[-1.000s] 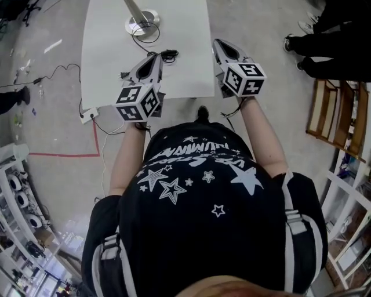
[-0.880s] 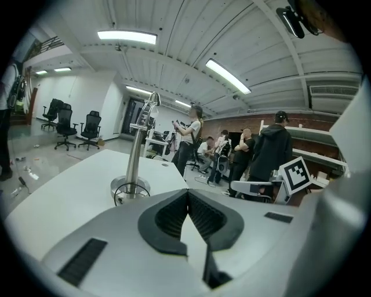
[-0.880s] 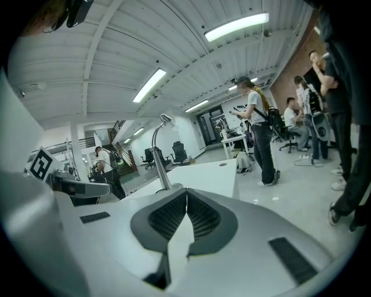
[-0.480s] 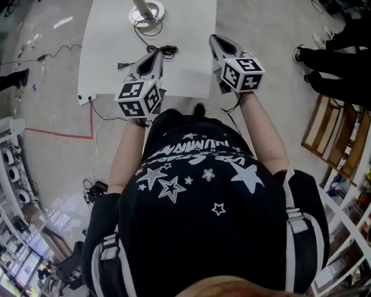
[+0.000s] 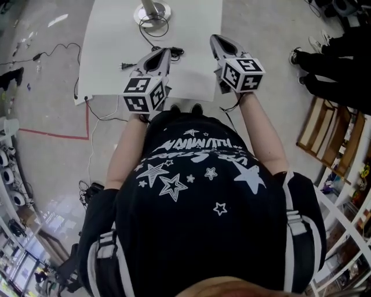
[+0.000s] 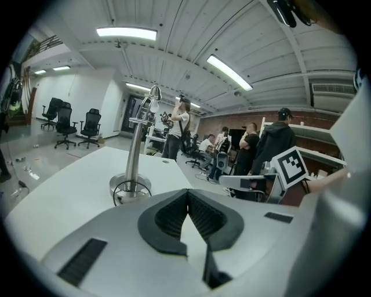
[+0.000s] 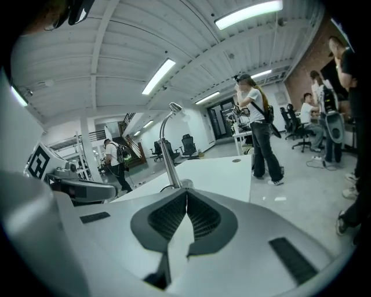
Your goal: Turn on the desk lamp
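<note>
Head view: white table [image 5: 113,61], lamp base [image 5: 152,11], grey concrete floor [image 5: 40,87].

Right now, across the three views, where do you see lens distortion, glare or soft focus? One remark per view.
Head view: fisheye tilts the edge shelving; white table evenly lit. Left gripper view: black corners ring the picture, the ceiling light burns out white, the desk lamp is sharp. Right gripper view: same ring, ceiling beams bow.

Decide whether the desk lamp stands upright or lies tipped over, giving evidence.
Upright: the lamp has its base flat on the table and its pole rises straight.
</note>
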Available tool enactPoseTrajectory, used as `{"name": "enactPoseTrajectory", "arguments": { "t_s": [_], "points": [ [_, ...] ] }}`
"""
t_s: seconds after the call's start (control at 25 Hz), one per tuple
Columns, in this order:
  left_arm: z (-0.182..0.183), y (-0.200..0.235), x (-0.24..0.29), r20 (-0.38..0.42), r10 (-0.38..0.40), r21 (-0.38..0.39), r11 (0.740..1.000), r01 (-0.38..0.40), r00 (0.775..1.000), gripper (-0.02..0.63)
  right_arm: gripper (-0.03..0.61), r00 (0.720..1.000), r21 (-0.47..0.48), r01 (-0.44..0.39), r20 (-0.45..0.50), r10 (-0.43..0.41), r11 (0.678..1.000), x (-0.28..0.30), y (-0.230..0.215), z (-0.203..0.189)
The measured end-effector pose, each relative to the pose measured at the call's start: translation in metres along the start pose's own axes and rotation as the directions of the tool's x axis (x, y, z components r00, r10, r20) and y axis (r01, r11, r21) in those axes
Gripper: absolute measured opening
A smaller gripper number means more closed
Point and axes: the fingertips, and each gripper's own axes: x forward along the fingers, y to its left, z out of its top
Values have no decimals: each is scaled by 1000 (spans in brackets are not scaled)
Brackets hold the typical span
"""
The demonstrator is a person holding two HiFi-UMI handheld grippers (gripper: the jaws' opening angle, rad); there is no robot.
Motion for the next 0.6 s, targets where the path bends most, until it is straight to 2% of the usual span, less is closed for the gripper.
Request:
{"name": "enactPoseTrajectory", "arguments": {
  "t_s": [0.36, 0.6],
  "points": [
    [-25, 33, 10, -71, -12, -23, 1000, 11, 997, 9, 5, 999, -8, 44, -9, -44, 999, 20, 13, -8],
    [-32, 32, 15, -79, -30, -41, 999, 27, 996, 9, 6, 999, -14, 40, -21, -40, 999, 28, 9, -7]
  ]
}}
